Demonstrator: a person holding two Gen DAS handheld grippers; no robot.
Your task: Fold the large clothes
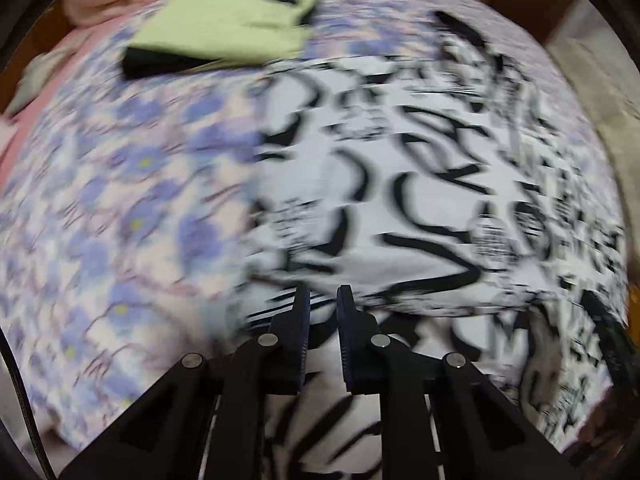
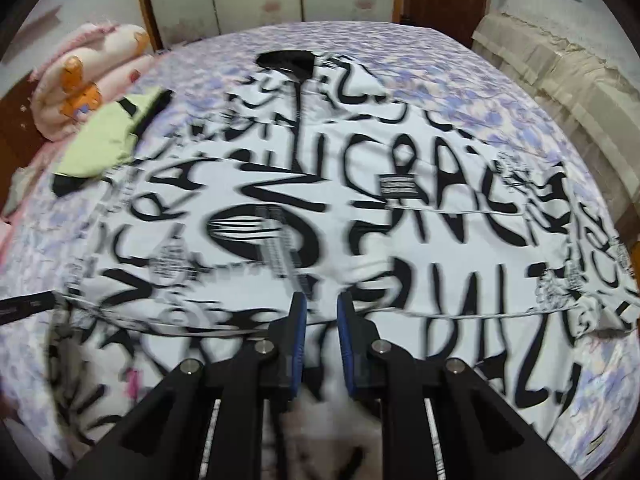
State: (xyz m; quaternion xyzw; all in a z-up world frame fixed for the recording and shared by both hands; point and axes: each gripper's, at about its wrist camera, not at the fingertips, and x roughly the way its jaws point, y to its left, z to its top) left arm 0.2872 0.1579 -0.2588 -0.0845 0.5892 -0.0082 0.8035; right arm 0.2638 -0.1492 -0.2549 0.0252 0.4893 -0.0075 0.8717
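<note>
Nearest us, the left tool (image 1: pixel 322 300) and right tool (image 2: pixel 322 306) are hovering nearly closed, gripping nothing we can make out, over the large white black-lettered garment (image 2: pixel 340 200) lying spread on the purple-flowered bed (image 2: pixel 460 80); next we are needing a hem pinch.

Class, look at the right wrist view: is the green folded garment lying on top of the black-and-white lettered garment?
No. The green folded garment lies on the floral bedsheet, beside the lettered garment's left edge.

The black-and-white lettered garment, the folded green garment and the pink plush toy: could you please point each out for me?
Lettered garment (image 2: pixel 360 200): right wrist view, middle of its spread cloth.
Green garment (image 1: pixel 224 20): left wrist view, its top face.
Plush toy (image 2: pixel 92 80): right wrist view, its body.
</note>
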